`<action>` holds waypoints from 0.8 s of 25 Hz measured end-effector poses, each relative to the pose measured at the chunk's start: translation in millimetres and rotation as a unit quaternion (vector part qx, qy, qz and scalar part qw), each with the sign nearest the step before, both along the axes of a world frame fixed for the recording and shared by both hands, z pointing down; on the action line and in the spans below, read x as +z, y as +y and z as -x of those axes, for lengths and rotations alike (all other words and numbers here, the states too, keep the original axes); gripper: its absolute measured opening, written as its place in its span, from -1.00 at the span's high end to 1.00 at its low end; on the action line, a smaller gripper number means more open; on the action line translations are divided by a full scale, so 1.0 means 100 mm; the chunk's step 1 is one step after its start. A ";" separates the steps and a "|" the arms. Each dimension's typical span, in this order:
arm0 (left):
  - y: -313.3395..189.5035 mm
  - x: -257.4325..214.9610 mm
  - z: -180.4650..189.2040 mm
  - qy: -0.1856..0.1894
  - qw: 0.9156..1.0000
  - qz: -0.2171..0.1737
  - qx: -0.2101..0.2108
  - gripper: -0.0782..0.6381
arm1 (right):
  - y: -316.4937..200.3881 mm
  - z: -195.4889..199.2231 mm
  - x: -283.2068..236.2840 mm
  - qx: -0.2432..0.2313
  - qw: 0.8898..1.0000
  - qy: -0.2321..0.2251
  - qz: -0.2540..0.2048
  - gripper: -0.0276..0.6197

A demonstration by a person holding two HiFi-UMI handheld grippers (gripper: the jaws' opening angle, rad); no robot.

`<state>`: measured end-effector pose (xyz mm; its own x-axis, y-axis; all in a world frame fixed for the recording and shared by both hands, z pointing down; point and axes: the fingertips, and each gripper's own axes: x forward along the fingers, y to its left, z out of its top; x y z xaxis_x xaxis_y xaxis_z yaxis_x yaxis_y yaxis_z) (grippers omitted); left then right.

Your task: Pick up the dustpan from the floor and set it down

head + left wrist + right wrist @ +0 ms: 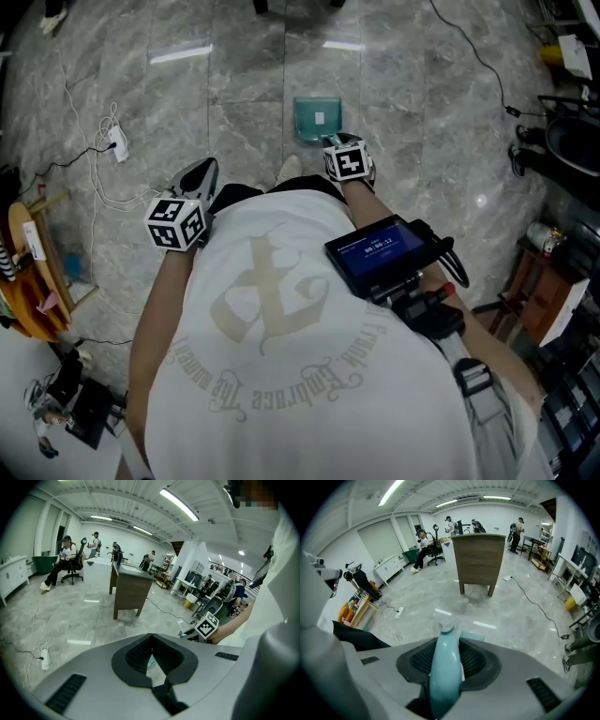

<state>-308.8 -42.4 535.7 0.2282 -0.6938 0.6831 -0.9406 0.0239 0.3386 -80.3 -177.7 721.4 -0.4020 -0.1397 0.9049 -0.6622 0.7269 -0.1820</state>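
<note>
**Left:** we hold the left gripper (152, 637) clenched on nothing, idle above the marble floor (422, 112).

**Centre:** the teal dustpan (317, 119) rests flat on open floor, with no floor edge near it, just beside our right gripper (446, 638).

**Right:** that gripper sits loose around the dustpan's handle (444, 677), and its pads appear to be off the handle.

**Likely hazard:** if we withdraw askew, a ribbed pad may snag the handle and drag or tip the pan.
</note>
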 end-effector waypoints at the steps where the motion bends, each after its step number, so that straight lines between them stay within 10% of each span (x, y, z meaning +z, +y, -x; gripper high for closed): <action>1: -0.01 0.00 0.00 0.000 1.000 -0.001 0.001 0.75 | 0.00 0.02 0.00 0.003 1.000 -0.004 0.002 0.48; 20: 0.12 -0.32 0.05 0.027 0.995 -0.068 0.073 0.75 | 0.33 -0.24 -0.84 0.069 0.992 -0.026 -0.099 0.36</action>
